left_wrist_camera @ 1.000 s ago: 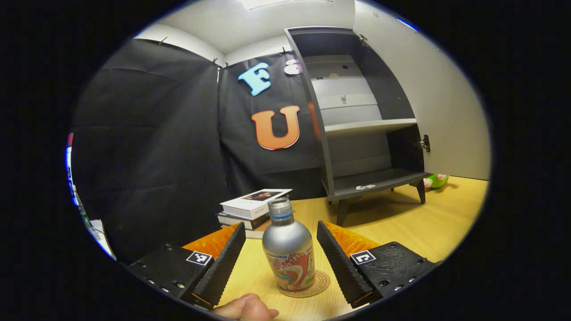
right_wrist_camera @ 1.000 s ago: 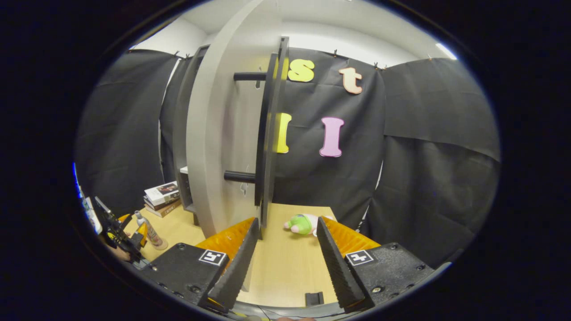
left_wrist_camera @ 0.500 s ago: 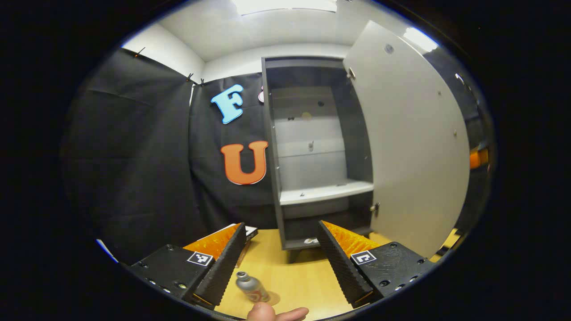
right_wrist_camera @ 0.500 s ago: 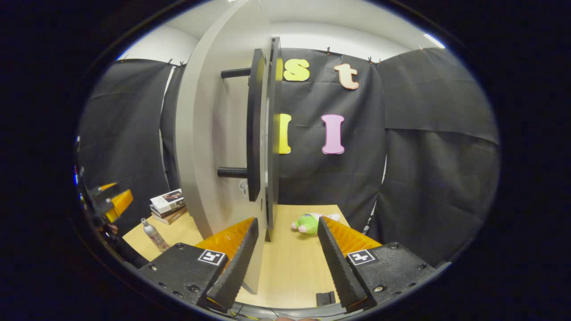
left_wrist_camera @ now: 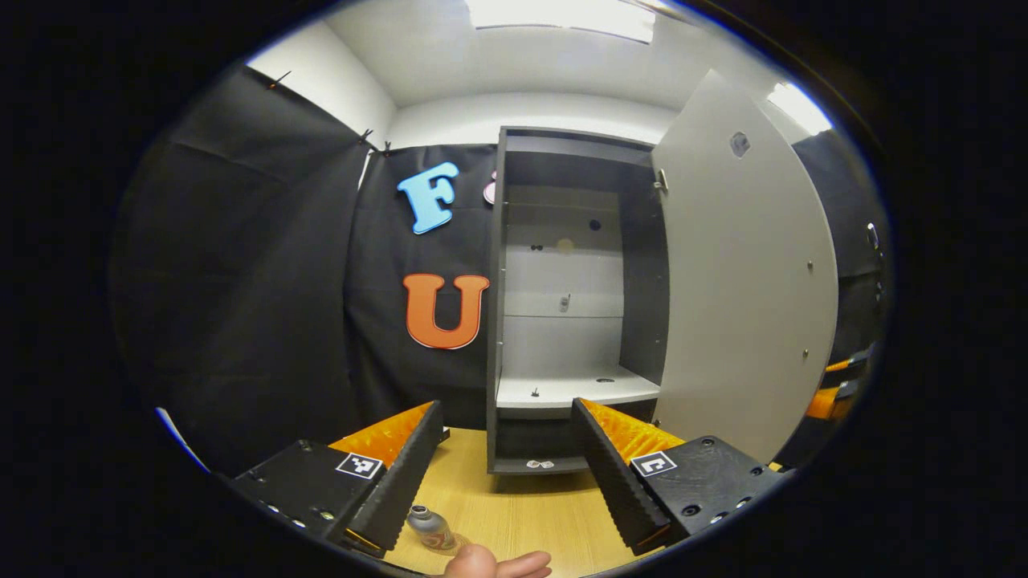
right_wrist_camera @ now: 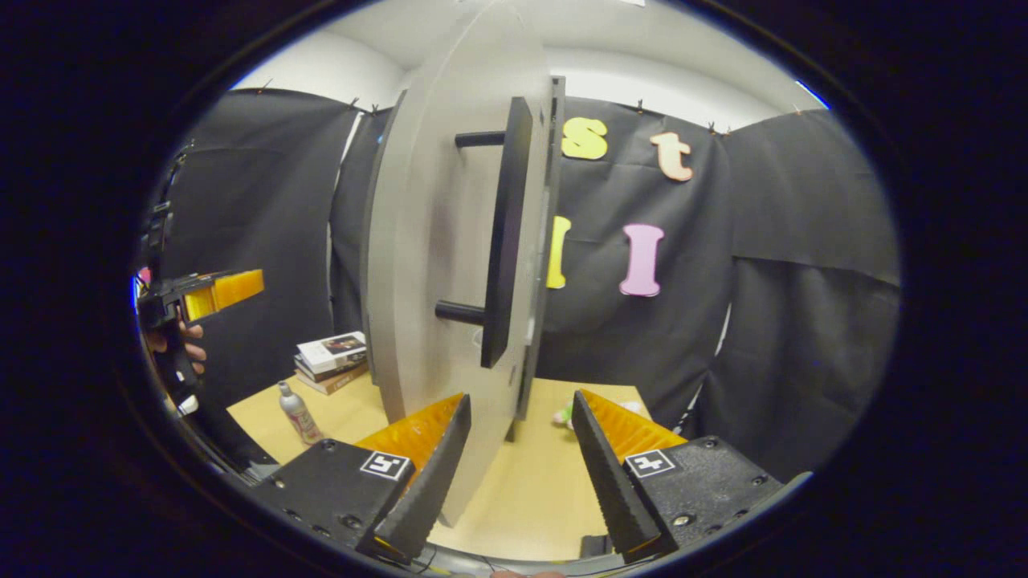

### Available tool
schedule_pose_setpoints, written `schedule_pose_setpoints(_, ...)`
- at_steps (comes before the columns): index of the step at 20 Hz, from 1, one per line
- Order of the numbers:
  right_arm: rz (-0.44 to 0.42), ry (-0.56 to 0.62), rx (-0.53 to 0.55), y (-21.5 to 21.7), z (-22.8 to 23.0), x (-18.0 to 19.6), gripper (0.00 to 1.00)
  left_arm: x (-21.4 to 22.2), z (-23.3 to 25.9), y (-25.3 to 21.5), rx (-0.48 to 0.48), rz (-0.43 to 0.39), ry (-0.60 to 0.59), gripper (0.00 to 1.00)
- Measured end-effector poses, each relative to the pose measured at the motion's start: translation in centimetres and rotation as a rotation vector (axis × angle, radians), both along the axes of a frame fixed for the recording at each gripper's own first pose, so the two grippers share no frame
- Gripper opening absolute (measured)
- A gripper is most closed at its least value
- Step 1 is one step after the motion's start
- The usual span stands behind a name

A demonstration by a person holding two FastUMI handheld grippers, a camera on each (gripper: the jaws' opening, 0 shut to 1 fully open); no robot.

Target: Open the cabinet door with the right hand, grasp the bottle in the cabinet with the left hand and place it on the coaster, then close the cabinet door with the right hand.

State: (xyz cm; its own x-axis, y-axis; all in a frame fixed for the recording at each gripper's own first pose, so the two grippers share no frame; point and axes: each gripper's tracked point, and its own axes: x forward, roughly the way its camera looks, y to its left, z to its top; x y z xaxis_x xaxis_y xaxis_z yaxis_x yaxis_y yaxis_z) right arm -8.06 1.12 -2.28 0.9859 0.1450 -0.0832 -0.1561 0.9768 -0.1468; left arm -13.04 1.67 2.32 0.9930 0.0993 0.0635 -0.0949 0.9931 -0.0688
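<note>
The grey cabinet [left_wrist_camera: 562,321] stands open, its pale door [left_wrist_camera: 747,281] swung out to the right. A silver bottle [left_wrist_camera: 430,526] stands upright on the round coaster [left_wrist_camera: 458,546], low on the wooden table. My left gripper [left_wrist_camera: 506,408] is open, raised well above the bottle and holding nothing. In the right gripper view, the bottle [right_wrist_camera: 299,411] stands left of the door [right_wrist_camera: 434,265], whose black handle [right_wrist_camera: 502,241] faces me. My right gripper [right_wrist_camera: 520,397] is open at the door's lower free edge, below the handle. The left gripper [right_wrist_camera: 213,293] shows high at the far left.
A stack of books [right_wrist_camera: 331,361] lies on the table [right_wrist_camera: 546,490] behind the bottle. A green plush toy [right_wrist_camera: 564,415] peeks out past the door's foot. A thumb [left_wrist_camera: 490,563] shows at the bottom of the left gripper view. Black cloth walls close in the table.
The left gripper has risen and drawn back from the bottle, which stays standing on the coaster. The right gripper has shifted slightly at the door's edge and stays open.
</note>
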Motion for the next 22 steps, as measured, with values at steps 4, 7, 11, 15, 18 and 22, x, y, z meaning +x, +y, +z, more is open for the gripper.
schedule_pose_setpoints(4,0.071,-0.038,0.024,4.9,0.7,3.3,0.83,-1.4,-0.2,3.3,-0.024,0.076,0.021,0.95)
schedule_pose_setpoints(7,0.094,-0.007,0.173,8.1,0.7,6.6,0.83,-2.6,0.8,5.2,-0.003,0.123,0.004,0.95)
schedule_pose_setpoints(11,0.161,-0.016,0.156,12.6,1.6,9.3,0.85,-3.3,0.9,5.9,0.029,0.149,0.005,0.95)
schedule_pose_setpoints(15,0.263,-0.047,0.06,20.2,1.7,12.5,0.86,-2.9,0.8,5.6,0.025,0.146,0.008,0.95)
schedule_pose_setpoints(18,0.283,-0.063,0.004,23.3,2.0,14.6,0.89,-2.5,1.1,5.4,0.023,0.142,0.002,0.95)
schedule_pose_setpoints(22,0.296,-0.033,-0.014,23.6,1.2,15.4,0.89,-1.4,1.0,5.1,0.005,0.13,0.003,0.95)
